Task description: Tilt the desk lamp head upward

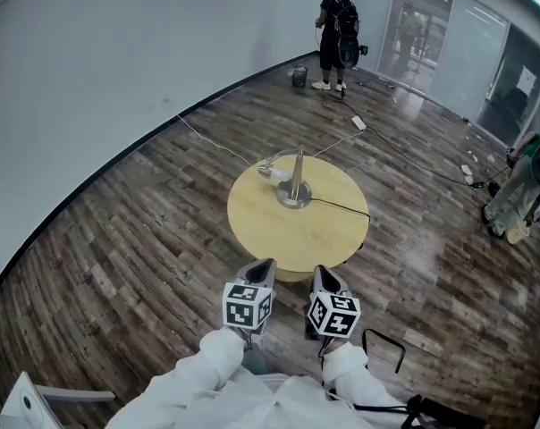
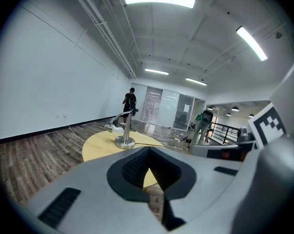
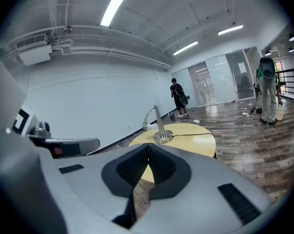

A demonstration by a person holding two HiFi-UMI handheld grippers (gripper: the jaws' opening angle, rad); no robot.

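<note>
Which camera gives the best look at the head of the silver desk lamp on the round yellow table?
The left gripper view: the silver desk lamp's head shows side-on, hanging low over the round yellow table. The right gripper view shows it smaller; the head view shows it small, from above.

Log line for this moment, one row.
stage: pre-contact; left gripper: shut, empty; right gripper: shut, empty; silver desk lamp: untouched on round yellow table

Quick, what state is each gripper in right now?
The grey left gripper: closed, holding nothing.
The grey right gripper: closed, holding nothing.
</note>
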